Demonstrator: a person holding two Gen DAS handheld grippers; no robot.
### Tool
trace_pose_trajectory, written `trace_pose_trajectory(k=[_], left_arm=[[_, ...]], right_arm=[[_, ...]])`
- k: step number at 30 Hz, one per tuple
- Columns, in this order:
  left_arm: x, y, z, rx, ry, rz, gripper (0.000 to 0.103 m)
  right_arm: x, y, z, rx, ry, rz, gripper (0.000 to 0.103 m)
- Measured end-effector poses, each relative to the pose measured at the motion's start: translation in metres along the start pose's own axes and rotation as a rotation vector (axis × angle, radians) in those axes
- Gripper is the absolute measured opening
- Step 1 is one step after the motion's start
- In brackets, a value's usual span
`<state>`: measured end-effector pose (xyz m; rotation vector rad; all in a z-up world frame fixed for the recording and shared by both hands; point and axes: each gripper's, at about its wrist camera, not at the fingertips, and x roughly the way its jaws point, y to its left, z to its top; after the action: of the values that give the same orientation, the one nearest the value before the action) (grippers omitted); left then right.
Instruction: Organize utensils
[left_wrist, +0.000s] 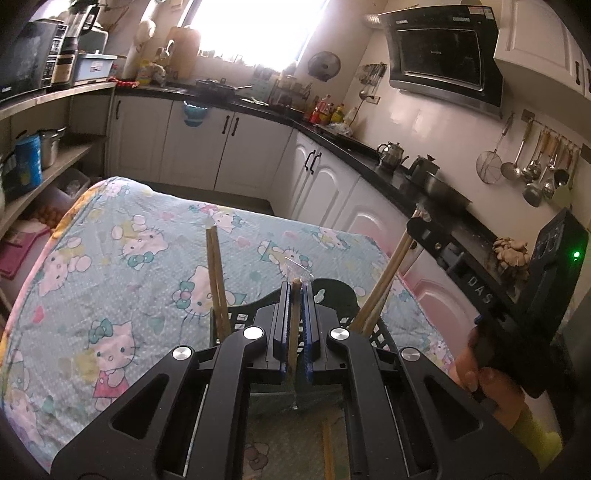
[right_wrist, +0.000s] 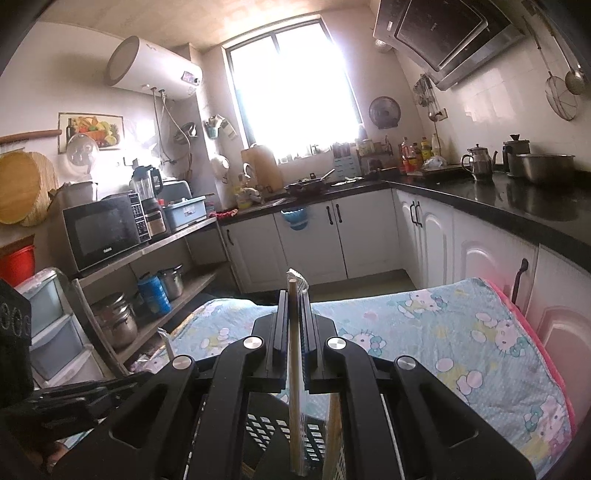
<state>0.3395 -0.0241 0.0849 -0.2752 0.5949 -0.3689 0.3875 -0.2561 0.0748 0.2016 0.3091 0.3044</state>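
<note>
Left gripper (left_wrist: 294, 295) is clamped on one pair of wrapped chopsticks (left_wrist: 294, 325). That pair runs lengthwise between the blue-edged fingers (left_wrist: 306, 332), long axis along the gripper's pointing line, its clear-wrapped tip poking out past the fingertips and away from the hand. Just under and beyond the fingers sits a black slotted basket (left_wrist: 240, 314). Left of the fingers a second wooden pair (left_wrist: 218, 284) stands in the basket, nearly upright, leaning slightly left at the top. Right of the fingers a third pair (left_wrist: 384, 280) rises out of the basket, tilted up and to the right, its upper end pinched by the right gripper (left_wrist: 419, 221), held by a hand (left_wrist: 480, 373) at the right edge. Beyond the basket spreads the cartoon-cat tablecloth (left_wrist: 110, 236).

Right gripper (right_wrist: 294, 291), own camera: closed on chopsticks (right_wrist: 293, 354), long axis lined up with the fingers, wrapped tip sticking out ahead and the lower end dropping down toward the basket (right_wrist: 266, 428) directly beneath. Ahead lies the tablecloth (right_wrist: 443, 332). Left of it, low, part of the other gripper's black body (right_wrist: 74, 398) shows.
</note>
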Motion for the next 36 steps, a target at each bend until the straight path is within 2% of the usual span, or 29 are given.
trace_pose_trajectory(k=[14, 19, 26, 31, 36], left_arm=[[-0.005, 0.005, -0.004, -0.007, 0.001, 0.007, 0.002], [-0.006, 0.006, -0.005, -0.012, 0.004, 0.009, 0.007], [-0.01, 0.008, -0.008, -0.009, 0.013, 0.018, 0.012], [-0.013, 0.009, -0.011, -0.008, 0.022, 0.026, 0.018], [-0.016, 0.011, -0.014, -0.01, 0.029, 0.035, 0.026]], right_arm=[[0.011, -0.003, -0.018, 0.006, 0.025, -0.027, 0.007], [0.007, -0.006, -0.023, 0.0, 0.041, -0.039, 0.008], [0.004, -0.015, -0.027, 0.021, 0.078, -0.057, 0.017], [-0.005, -0.017, -0.029, 0.024, 0.089, -0.056, 0.029], [-0.011, -0.016, -0.03, 0.005, 0.106, -0.065, 0.032]])
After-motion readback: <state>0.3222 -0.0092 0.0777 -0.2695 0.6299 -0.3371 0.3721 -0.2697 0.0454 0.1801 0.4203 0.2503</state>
